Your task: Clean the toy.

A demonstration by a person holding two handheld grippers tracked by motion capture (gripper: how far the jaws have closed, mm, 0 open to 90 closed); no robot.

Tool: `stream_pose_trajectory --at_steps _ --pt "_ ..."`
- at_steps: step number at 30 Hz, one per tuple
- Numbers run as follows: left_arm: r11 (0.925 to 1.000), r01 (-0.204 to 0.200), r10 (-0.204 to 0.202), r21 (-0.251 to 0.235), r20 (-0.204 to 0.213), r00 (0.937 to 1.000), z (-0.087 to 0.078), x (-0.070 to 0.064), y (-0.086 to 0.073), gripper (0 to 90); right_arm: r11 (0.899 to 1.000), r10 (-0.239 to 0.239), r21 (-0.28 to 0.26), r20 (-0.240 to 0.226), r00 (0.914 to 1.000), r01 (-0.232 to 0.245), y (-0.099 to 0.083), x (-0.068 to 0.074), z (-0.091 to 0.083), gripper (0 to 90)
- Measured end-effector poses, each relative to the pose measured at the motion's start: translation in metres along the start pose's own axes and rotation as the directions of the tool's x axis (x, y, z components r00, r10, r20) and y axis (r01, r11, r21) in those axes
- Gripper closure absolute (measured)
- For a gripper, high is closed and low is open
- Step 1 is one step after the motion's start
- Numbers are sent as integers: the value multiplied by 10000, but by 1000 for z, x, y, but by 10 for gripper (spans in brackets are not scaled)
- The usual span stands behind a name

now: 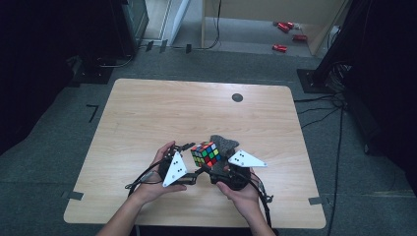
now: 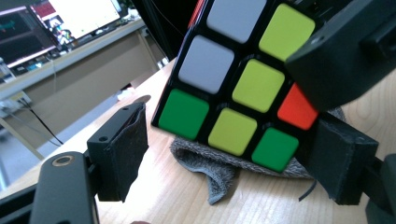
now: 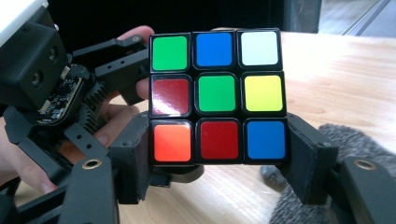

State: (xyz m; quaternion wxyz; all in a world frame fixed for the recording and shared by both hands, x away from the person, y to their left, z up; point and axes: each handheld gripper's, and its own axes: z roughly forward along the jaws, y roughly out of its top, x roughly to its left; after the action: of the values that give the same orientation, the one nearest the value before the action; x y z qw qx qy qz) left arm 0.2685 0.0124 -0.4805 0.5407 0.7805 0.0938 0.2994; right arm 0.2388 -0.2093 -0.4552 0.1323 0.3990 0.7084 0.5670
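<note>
A Rubik's cube (image 1: 205, 154) is held just above the wooden table (image 1: 147, 113) near its front edge, over a crumpled grey cloth (image 1: 223, 143). My right gripper (image 3: 217, 158) is shut on the cube (image 3: 217, 95), with its pads pressed against the two sides of the bottom row. In the high view the right gripper (image 1: 212, 166) comes in from below the cube. My left gripper (image 2: 229, 149) is open around the cube (image 2: 233, 88). Its left pad (image 2: 122, 151) stands clear of the cube. In the right gripper view, a hand holds the left gripper (image 3: 51, 93) close beside the cube.
A dark round grommet (image 1: 237, 97) sits at the table's far side. The grey cloth (image 2: 205, 163) lies on the wood under the cube. Several red objects (image 1: 287, 35) lie on the floor beyond the table. Desks with monitors (image 2: 70, 18) stand farther off.
</note>
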Motion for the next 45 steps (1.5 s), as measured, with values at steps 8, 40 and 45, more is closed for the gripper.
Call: stream_pose_trajectory --at_steps 8,40,45 --pt "9987 -506 506 -6 -9 9987 1 -5 0 250 9989 309 352 -339 9989 -297 -2 -1 4 345" --pt "9786 1990 -1998 515 90 9798 -9 22 -8 347 9993 -221 -271 684 9974 240 11 -27 -20 222" --pt "9551 2813 -2852 933 302 9580 -11 28 -7 347 9962 -873 180 1464 9854 856 5 -33 -18 222"
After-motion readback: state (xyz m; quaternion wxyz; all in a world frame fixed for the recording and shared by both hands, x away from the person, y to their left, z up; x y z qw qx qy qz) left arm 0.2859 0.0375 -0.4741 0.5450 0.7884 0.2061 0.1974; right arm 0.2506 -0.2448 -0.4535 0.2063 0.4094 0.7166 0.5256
